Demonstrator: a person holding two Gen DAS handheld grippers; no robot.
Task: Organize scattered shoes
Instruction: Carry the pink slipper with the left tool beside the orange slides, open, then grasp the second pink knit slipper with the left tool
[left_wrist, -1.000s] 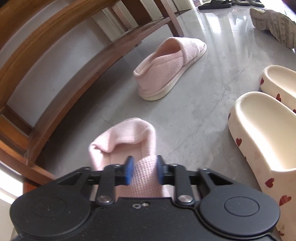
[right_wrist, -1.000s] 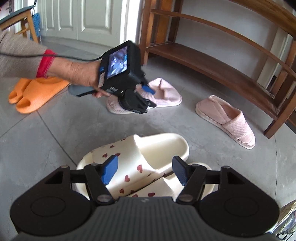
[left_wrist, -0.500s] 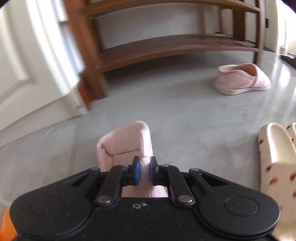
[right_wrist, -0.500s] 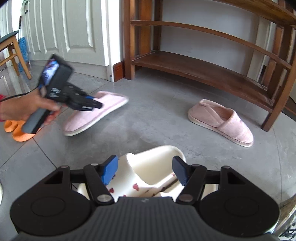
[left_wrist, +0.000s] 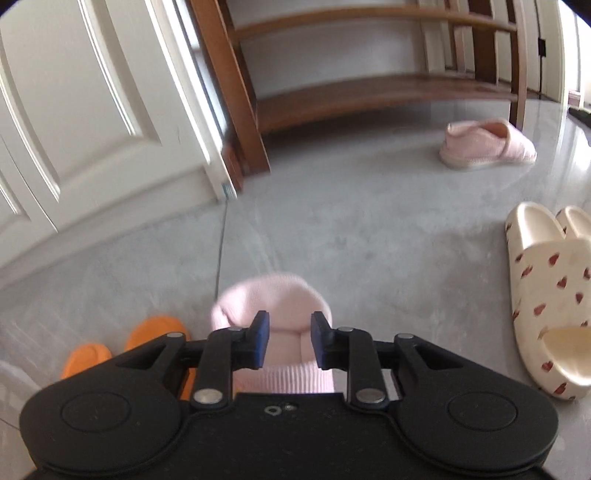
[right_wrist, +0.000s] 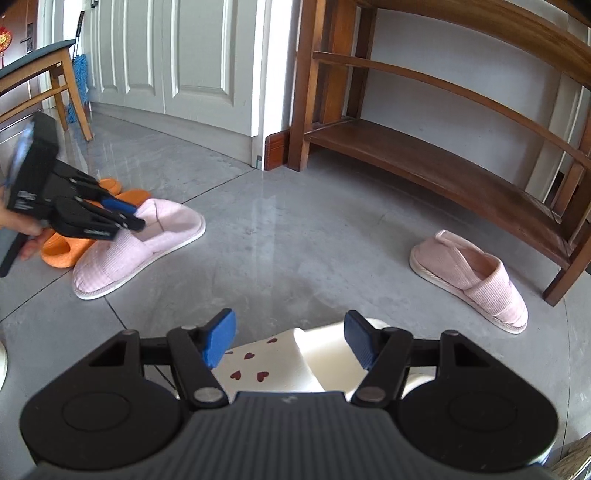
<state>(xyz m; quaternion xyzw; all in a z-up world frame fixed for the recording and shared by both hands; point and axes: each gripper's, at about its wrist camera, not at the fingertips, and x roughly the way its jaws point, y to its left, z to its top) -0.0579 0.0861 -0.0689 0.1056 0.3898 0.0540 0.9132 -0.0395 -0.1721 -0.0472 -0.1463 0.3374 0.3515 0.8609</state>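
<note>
A pink slipper (left_wrist: 273, 299) (right_wrist: 147, 240) lies on the grey floor beside a pair of orange slippers (right_wrist: 62, 251) (left_wrist: 155, 330). My left gripper (left_wrist: 290, 343) (right_wrist: 129, 218) hangs over its heel end. Its jaws are opening, and the blue pads stand apart from the fabric that shows between them. The matching pink slipper (left_wrist: 487, 144) (right_wrist: 469, 277) sits alone near the wooden shoe rack (right_wrist: 443, 173). My right gripper (right_wrist: 291, 339) is open, hovering above the cream slippers with red hearts (right_wrist: 266, 362) (left_wrist: 546, 295) without touching them.
White panelled doors (left_wrist: 92, 110) stand left of the rack. A wooden chair (right_wrist: 48, 85) is at the far left. A person's hand (right_wrist: 26, 240) holds the left gripper. Bare floor stretches between the two pink slippers.
The left gripper swung the pink slipper away from the rack and over to the orange pair, where it now rests. Its pads, pinched on the heel before, have parted. The right gripper stayed put.
</note>
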